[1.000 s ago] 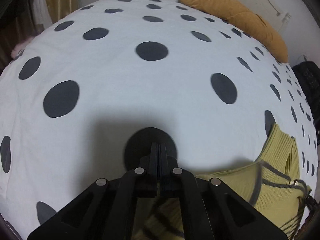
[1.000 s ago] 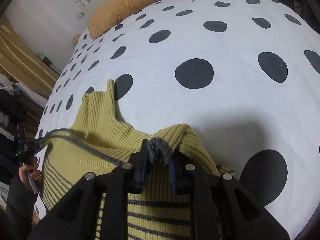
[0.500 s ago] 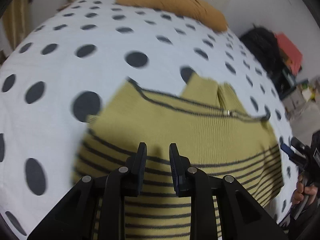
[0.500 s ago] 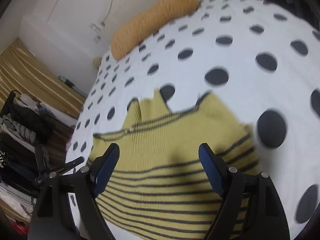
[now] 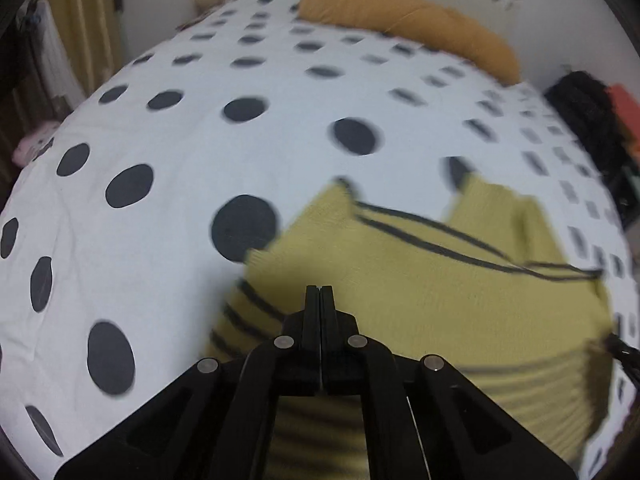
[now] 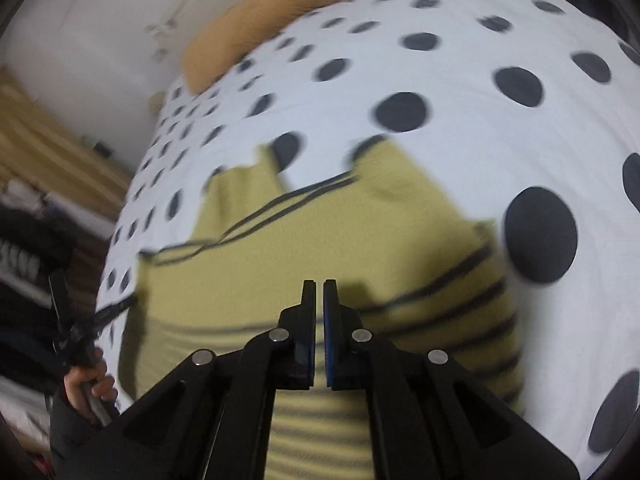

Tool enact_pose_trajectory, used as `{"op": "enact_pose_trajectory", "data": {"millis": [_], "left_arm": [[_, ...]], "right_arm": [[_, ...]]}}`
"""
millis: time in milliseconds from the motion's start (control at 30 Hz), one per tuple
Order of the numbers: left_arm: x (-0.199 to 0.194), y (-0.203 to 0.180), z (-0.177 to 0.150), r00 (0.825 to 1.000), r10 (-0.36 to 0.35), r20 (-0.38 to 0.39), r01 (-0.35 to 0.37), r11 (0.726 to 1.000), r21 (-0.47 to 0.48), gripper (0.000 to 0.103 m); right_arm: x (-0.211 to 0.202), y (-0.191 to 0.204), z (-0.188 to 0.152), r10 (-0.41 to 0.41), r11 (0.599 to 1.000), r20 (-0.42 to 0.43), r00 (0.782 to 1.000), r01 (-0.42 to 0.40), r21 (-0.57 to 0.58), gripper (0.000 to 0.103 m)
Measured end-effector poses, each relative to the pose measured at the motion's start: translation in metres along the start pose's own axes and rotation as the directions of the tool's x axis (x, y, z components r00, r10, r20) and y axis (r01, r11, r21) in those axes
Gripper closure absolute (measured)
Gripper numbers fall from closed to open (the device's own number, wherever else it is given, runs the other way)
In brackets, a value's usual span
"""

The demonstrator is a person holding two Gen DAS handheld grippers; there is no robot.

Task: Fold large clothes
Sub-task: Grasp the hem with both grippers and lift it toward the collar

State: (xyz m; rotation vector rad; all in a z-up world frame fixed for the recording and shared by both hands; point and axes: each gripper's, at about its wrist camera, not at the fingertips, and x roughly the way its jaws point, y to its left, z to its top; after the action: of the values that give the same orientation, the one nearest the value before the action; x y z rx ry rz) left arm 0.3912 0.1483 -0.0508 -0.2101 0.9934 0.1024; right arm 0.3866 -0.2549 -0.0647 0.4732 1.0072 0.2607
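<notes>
A yellow-green knit sweater [image 5: 440, 300] with dark stripes lies folded on the bed, its ribbed collar pointing toward the pillow. My left gripper [image 5: 320, 292] hovers over the sweater's near left part, shut with nothing between its fingers. In the right wrist view the same sweater [image 6: 320, 240] fills the middle. My right gripper [image 6: 319, 286] hangs above it, blue pads almost together and empty. A hand [image 6: 86, 384] at the left edge holds the left gripper's handle. Both views are blurred.
The bed's white cover [image 5: 160, 240] with dark dots spreads left and far of the sweater. An orange pillow [image 5: 408, 28] lies at the head by the wall. A black bag [image 5: 588, 120] sits off the right side, curtains [image 5: 80, 20] and hanging clothes [image 6: 24, 240] off the left.
The right gripper let go of the sweater's grey-edged hem, opened wide, then shut. The left gripper opened briefly and shut again. Both pulled back and rose, so the folded sweater now shows in both views.
</notes>
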Motion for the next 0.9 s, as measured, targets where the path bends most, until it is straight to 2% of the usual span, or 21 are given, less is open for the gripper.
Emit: {"op": "enact_pose_trajectory", "data": {"millis": [100, 167, 233, 267, 300, 333, 367, 500, 567, 600, 633, 667, 700, 767, 833, 900], "left_arm": [[-0.033, -0.028, -0.043, 0.993, -0.116, -0.008, 0.116, 0.991, 0.06, 0.102], [-0.024, -0.045, -0.068, 0.994, -0.098, -0.045, 0.102, 0.989, 0.106, 0.102], [0.009, -0.035, -0.089, 0.993, -0.011, -0.115, 0.023, 0.995, 0.099, 0.102], [0.02, -0.024, -0.097, 0.992, -0.032, -0.125, 0.041, 0.997, 0.069, 0.102], [0.026, -0.013, -0.099, 0.99, -0.079, -0.114, 0.084, 0.995, 0.045, 0.101], [0.026, -0.006, -0.097, 0.988, -0.109, -0.11, 0.114, 0.993, 0.036, 0.101], [0.025, -0.003, -0.094, 0.986, -0.114, -0.118, 0.118, 0.992, 0.032, 0.101], [0.006, 0.008, -0.083, 0.988, -0.101, -0.12, 0.097, 0.995, -0.038, 0.101], [-0.025, 0.017, -0.085, 0.995, -0.071, -0.074, 0.067, 0.996, -0.052, 0.098], [-0.041, 0.022, -0.093, 0.996, -0.078, -0.051, 0.074, 0.995, -0.068, 0.074], [-0.055, 0.029, -0.101, 0.995, -0.092, -0.029, 0.089, 0.992, -0.094, 0.042], [-0.069, 0.038, -0.112, 0.995, -0.098, -0.011, 0.096, 0.987, -0.126, 0.032], [-0.078, 0.045, -0.124, 0.995, -0.103, 0.002, 0.103, 0.983, -0.149, 0.03], [-0.081, 0.056, -0.145, 0.994, -0.109, -0.019, 0.104, 0.979, -0.176, 0.03], [-0.077, 0.068, -0.163, 0.99, -0.133, -0.049, 0.12, 0.969, -0.216, 0.03], [-0.063, 0.078, -0.174, 0.98, -0.18, -0.081, 0.15, 0.947, -0.285, 0.03]], "right_arm": [[0.0, 0.039, -0.036, 0.111, 0.993, -0.046, 0.993, -0.113, -0.044, 0.099], [0.018, 0.057, -0.06, 0.185, 0.981, -0.113, 0.976, -0.189, -0.031, 0.099], [0.041, 0.061, -0.074, 0.133, 0.99, -0.167, 0.977, -0.141, -0.032, 0.1], [0.055, 0.054, -0.081, 0.073, 0.996, -0.191, 0.979, -0.082, -0.041, 0.103], [0.06, 0.041, -0.083, 0.07, 0.997, -0.193, 0.979, -0.074, -0.013, 0.103], [0.063, 0.028, -0.082, 0.105, 0.994, -0.189, 0.976, -0.1, 0.036, 0.103], [0.059, 0.011, -0.08, 0.139, 0.988, -0.166, 0.976, -0.125, 0.094, 0.103], [0.022, -0.01, -0.074, 0.094, 0.987, -0.093, 0.991, -0.08, 0.141, 0.103], [-0.014, -0.015, -0.076, 0.101, 0.985, -0.047, 0.994, -0.093, 0.147, 0.094], [-0.03, -0.019, -0.08, 0.11, 0.982, -0.023, 0.994, -0.105, 0.159, 0.087], [-0.044, -0.026, -0.086, 0.115, 0.977, -0.003, 0.993, -0.113, 0.179, 0.059], [-0.057, -0.033, -0.094, 0.112, 0.972, 0.015, 0.994, -0.113, 0.207, 0.023], [-0.07, -0.042, -0.106, 0.082, 0.967, 0.024, 0.996, -0.085, 0.24, 0.017], [-0.085, -0.058, -0.127, 0.06, 0.963, 0.037, 0.997, -0.068, 0.262, 0.017], [-0.082, -0.068, -0.141, 0.045, 0.954, 0.018, 0.999, -0.048, 0.297, 0.017], [-0.07, -0.083, -0.152, 0.096, 0.927, 0.009, 0.995, -0.093, 0.363, 0.017]]}}
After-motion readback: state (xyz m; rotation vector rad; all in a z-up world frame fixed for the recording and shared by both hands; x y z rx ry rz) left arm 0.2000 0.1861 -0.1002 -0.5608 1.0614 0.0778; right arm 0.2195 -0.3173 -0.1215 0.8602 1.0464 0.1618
